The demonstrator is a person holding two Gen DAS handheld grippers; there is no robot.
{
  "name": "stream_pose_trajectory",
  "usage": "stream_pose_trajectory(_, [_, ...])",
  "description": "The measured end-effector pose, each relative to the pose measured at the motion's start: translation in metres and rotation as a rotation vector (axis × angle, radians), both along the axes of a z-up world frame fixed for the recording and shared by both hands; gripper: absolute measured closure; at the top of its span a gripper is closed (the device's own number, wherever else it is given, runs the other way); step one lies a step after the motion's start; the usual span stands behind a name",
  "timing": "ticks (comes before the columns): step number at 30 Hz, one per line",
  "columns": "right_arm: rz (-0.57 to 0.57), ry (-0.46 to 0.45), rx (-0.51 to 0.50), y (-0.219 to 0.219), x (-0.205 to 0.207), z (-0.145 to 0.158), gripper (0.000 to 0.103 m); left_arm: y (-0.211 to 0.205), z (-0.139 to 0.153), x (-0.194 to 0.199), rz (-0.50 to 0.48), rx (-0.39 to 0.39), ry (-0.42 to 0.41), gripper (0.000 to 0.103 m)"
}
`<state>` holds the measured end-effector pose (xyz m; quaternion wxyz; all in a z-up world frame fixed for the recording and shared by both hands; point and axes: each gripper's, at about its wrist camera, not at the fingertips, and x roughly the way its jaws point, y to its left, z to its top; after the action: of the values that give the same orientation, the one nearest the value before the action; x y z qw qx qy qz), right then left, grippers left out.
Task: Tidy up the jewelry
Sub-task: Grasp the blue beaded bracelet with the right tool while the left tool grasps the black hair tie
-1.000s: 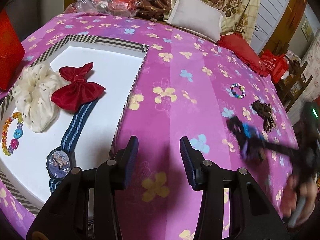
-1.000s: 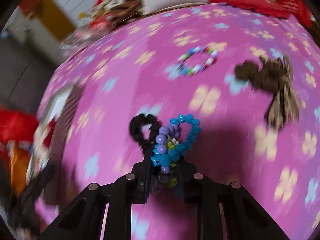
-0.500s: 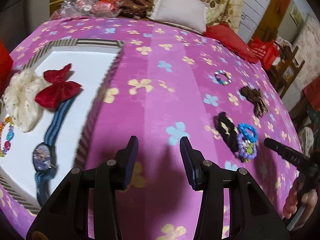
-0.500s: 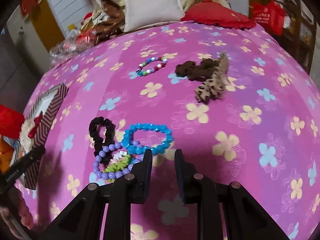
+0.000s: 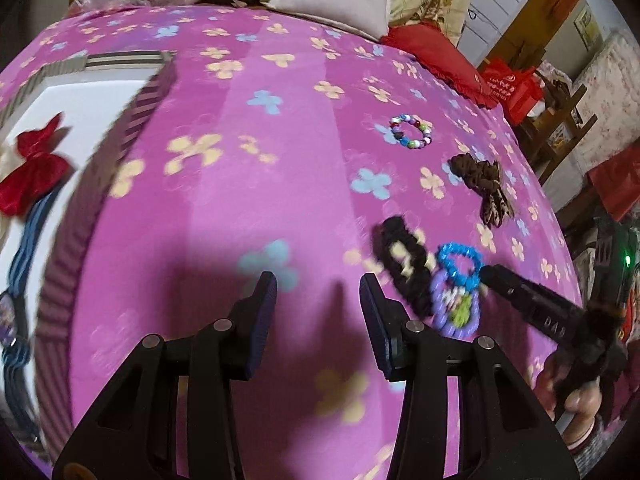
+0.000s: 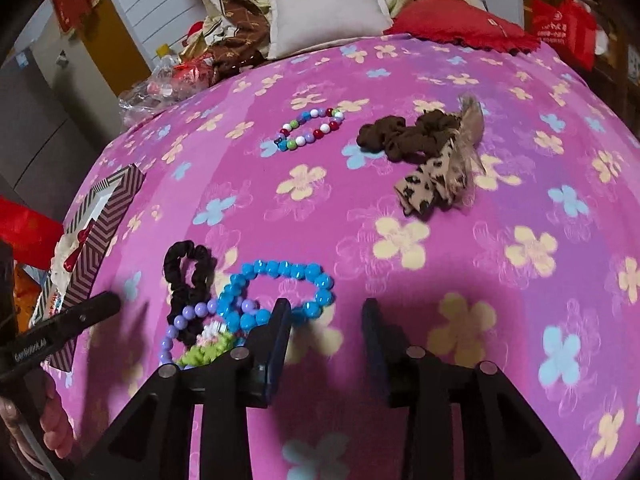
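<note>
I see one bed under a pink cover with yellow and blue flowers. At its head lie one white pillow and one red cushion, with a heap of patterned cloth beside them and a white slatted wall behind.

One striped tray sits at the bed's left edge. It holds one red bow and one blue strap; the rest is cut off.

I have two tools. My left tool is partly open and empty over bare cover. My right tool has just been opening, with nothing between its pads. "GenRobot.AI" is printed on the left tool's finger.

Loose on the cover:
- one brown scrunchie with a leopard ribbon
- one black scrunchie
- one blue bracelet, just left of my right tool
- one purple bracelet
- one multicoloured bracelet, farther back

The purple bracelet overlaps the blue bracelet and the black scrunchie.
</note>
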<state>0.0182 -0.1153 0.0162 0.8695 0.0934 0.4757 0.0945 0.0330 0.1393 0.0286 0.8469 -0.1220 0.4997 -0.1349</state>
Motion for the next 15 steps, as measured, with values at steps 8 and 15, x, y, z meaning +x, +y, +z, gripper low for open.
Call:
stream_pose_trajectory(8, [0.061,-0.014,0.005,0.009,0.006,0.0,0.068,-0.039,-0.007,0.036,-0.085,-0.014,0.031,0.061])
stream_pose_trajectory(15, [0.105,-0.054,-0.116,0.03,0.009,-0.003,0.068,-0.051,-0.008,0.042,-0.11,0.008,0.01,0.061])
